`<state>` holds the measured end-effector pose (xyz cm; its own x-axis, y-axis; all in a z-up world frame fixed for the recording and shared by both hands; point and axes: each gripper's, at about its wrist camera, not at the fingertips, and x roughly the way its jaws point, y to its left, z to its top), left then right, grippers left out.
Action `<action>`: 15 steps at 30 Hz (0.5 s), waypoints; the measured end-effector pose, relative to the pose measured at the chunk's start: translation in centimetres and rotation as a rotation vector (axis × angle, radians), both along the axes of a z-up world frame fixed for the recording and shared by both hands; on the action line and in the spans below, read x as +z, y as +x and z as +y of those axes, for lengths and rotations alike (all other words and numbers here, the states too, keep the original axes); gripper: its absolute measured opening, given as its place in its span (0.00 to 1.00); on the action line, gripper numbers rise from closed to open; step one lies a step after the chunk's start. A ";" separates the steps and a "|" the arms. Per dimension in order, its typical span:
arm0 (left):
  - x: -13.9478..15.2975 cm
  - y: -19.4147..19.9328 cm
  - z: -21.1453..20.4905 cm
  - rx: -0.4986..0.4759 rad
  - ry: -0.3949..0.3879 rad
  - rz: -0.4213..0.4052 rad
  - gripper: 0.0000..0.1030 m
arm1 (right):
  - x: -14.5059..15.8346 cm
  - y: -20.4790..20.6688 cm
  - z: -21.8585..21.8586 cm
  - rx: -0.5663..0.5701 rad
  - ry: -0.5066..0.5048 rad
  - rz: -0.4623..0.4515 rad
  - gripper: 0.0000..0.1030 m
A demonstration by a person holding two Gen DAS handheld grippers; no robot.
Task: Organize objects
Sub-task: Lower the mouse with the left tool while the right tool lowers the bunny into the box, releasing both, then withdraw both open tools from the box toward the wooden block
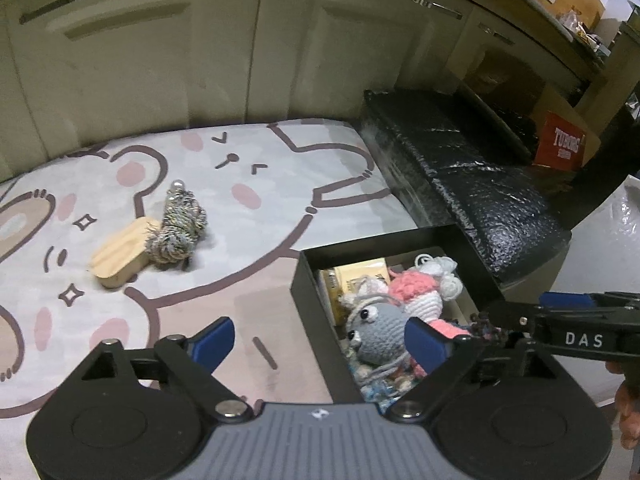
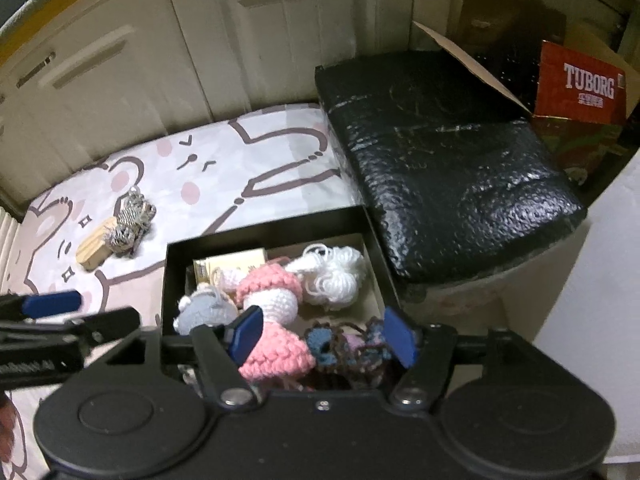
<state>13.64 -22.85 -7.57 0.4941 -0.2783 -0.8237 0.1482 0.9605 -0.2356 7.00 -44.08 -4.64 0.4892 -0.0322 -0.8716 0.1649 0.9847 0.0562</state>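
Note:
An open black box (image 1: 310, 300) (image 2: 165, 280) stands on a cartoon-print mat (image 1: 260, 208). It holds a grey crochet mouse (image 1: 380, 328) (image 2: 204, 312), a pink-and-white crochet doll (image 1: 416, 292) (image 2: 268, 288), a white yarn piece (image 2: 336, 276) and a blue-brown crochet piece (image 2: 332, 346). My left gripper (image 1: 320, 342) is open and straddles the box's left wall with nothing between its pads. My right gripper (image 2: 323, 338) hovers open over the doll's skirt and the blue-brown piece. A wooden block (image 1: 120, 258) (image 2: 94, 254) and a tweed yarn bundle (image 1: 180, 228) (image 2: 130, 224) lie together on the mat.
A black foam-wrapped bundle (image 1: 460, 168) (image 2: 440, 160) lies right of the mat, touching the box's far right corner. A red Tuborg carton (image 1: 560, 148) (image 2: 580, 88) sits behind it. Cream cabinet doors (image 1: 160, 60) close off the back. A hand (image 1: 628, 412) shows at the right edge.

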 end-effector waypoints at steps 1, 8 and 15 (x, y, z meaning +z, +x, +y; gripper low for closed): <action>0.0 -0.1 0.2 0.003 0.004 0.000 0.90 | 0.0 -0.1 0.0 0.001 -0.006 0.002 0.71; 0.1 -0.5 1.2 0.033 0.027 -0.005 0.97 | 0.4 -0.9 -0.2 -0.002 -0.029 -0.019 0.93; 0.4 -0.8 2.6 0.045 0.034 -0.016 1.00 | 0.4 -1.1 0.0 0.007 -0.073 -0.045 1.00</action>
<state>12.82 -20.28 -7.17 0.5191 -0.2269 -0.8241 0.1078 0.9738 -0.2002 5.87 -44.11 -4.28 0.5285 -0.0912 -0.8440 0.1565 0.9876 -0.0087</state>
